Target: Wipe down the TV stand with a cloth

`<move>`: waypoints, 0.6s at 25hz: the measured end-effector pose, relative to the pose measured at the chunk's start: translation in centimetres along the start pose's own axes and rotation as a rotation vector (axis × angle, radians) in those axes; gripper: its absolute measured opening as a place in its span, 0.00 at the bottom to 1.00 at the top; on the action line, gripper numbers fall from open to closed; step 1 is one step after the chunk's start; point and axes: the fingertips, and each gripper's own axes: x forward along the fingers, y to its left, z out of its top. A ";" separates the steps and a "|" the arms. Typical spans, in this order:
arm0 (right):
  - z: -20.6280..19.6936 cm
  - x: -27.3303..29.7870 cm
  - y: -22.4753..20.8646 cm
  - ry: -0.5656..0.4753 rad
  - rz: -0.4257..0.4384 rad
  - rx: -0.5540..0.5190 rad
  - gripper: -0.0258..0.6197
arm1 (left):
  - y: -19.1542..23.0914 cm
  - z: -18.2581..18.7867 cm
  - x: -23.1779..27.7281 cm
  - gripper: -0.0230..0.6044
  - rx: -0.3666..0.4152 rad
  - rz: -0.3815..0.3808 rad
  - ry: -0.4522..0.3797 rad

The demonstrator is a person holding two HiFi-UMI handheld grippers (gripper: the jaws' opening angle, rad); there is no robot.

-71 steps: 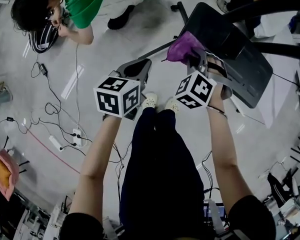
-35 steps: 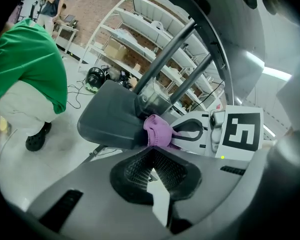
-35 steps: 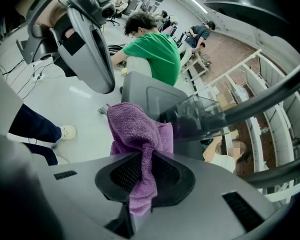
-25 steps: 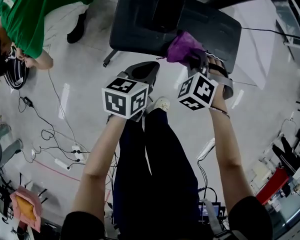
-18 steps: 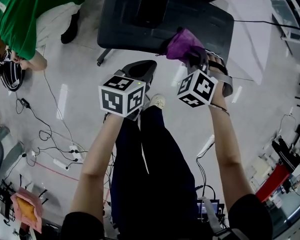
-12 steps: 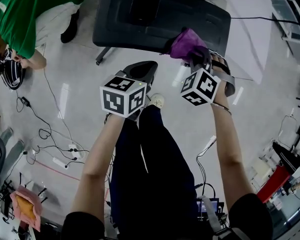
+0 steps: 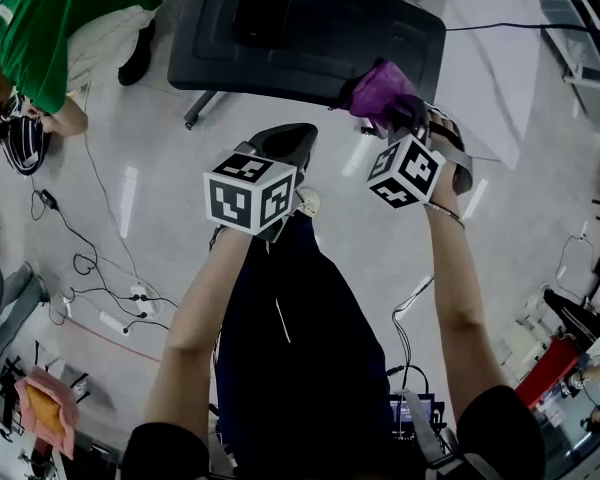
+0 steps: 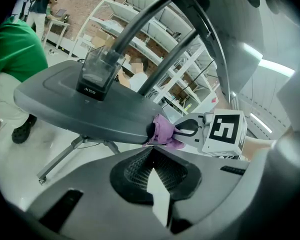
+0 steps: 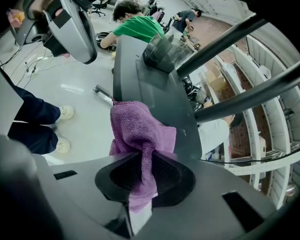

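the tv stand [image 7: 310, 38] lay before me, a broad dark grey base plate on thin legs over the pale floor [image 7: 160, 198], with two dark poles [image 8: 140, 26] slanting up from a block-shaped socket [image 8: 96, 75] on its top. a person in a green shirt [image 7: 60, 13] bent low beyond its left end. my left gripper [image 8: 153, 155] hung short of the plate's near edge, its jaws drawn together with nothing between them. my right gripper [image 9: 142, 160] was up at the near right corner, jaws pinched tight on a fold of the purple cloth [image 9: 140, 129]. the rest of the cloth bunched forward and lay against the plate's rim, touching it.
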 end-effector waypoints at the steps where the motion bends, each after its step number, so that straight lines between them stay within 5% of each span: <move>1: -0.5 0.1 -0.1 0.003 0.001 0.001 0.14 | -0.2 0.0 0.2 0.05 0.002 0.001 -0.001; 15: -5.5 0.1 -0.8 0.021 -0.002 0.065 0.14 | -2.7 -0.9 2.6 0.05 0.027 0.011 0.024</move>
